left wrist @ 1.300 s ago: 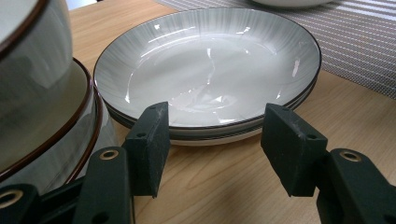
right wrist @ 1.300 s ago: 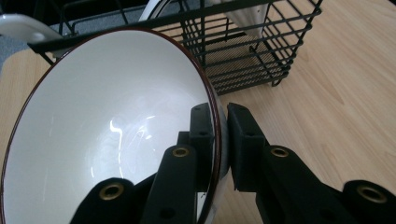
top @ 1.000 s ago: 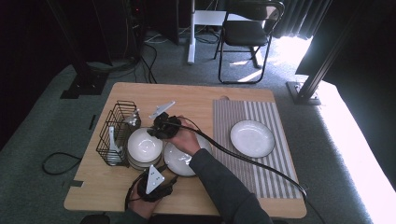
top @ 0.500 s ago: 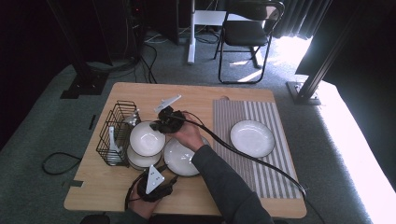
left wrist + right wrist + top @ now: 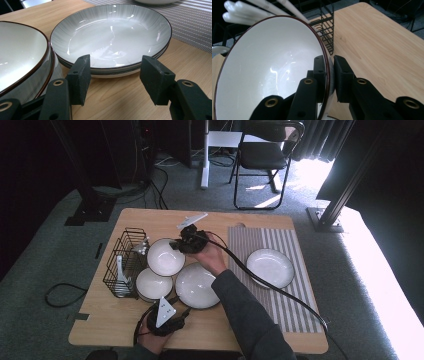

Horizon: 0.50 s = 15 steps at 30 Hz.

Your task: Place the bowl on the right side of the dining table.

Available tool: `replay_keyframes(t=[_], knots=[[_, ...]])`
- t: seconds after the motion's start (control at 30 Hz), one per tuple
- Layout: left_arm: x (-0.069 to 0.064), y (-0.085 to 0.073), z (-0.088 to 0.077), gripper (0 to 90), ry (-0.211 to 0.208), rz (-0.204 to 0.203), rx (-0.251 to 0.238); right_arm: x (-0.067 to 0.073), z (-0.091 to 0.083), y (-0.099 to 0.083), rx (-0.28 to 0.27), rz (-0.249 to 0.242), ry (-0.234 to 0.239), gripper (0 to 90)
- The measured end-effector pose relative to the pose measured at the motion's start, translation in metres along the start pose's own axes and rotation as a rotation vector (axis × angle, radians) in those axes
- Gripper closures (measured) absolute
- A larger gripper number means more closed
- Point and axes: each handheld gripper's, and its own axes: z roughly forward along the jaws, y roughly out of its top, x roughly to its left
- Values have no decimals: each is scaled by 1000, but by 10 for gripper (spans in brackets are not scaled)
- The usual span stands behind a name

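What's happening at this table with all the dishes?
A person works with a gripper in each hand. The right gripper is clamped on the rim of a white bowl, held beside the black wire rack. The left gripper waits open in front of a stacked grey plate. Another plate sits on the striped mat.

Right gripper (image 5: 176, 245) clamped, left gripper (image 5: 167, 306) open and low.
Right forearm reaches in from bottom edge toward table centre, hand (image 5: 210, 257) wrapped round the gripper body, jaws nearly together on a rim. Left hand (image 5: 155, 337) at near table edge, jaws spread wide, nothing between the pads.
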Motion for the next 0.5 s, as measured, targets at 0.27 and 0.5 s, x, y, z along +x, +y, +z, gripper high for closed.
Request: replay_keyframes(t=[0.27,0.5], knots=[[0,0,0,431,-1,-1,1,-16,-14,-5,-15,38,-40,810],[0,0,0,431,-2,0,2,-32,-25,-13,-37,83,-66,809]])
